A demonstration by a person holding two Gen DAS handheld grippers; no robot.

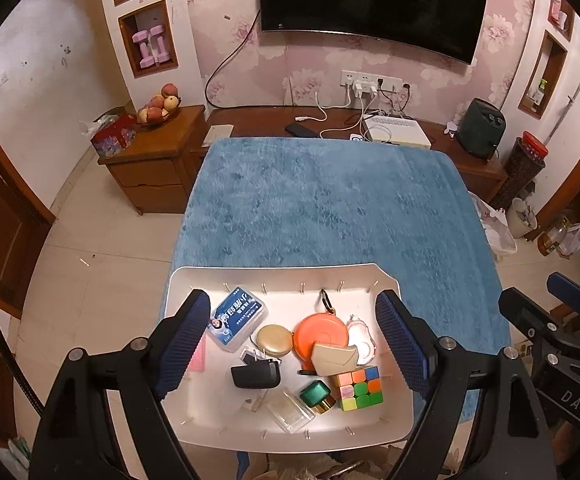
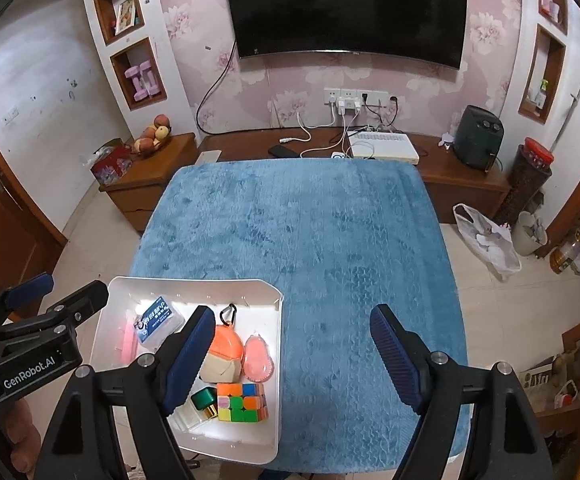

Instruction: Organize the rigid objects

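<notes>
From the left wrist camera, the left gripper (image 1: 294, 344) hangs above a white rectangular plastic tray (image 1: 290, 274) that sits at the near edge of a table covered with a fluffy blue cloth (image 1: 330, 200); its blue-padded jaws stand wide apart with nothing between them. Inside the tray lie a clear plastic box with a blue label (image 1: 237, 318), a round beige compact (image 1: 272, 340), an orange round tape measure (image 1: 320, 334), a beige envelope-shaped case (image 1: 334, 358), a black plug adapter (image 1: 255, 374), a multicoloured puzzle cube (image 1: 360, 388), a small green-and-gold box (image 1: 317, 397) and a flat clear case (image 1: 290, 414). The right gripper (image 1: 570, 296) shows at the right edge. From the right wrist camera, the right gripper (image 2: 292, 354) is released too, its jaws apart and empty, one finger over the tray's right side and the other over bare cloth. The left gripper (image 2: 45, 300) reaches in at the left, beside the tray.
</notes>
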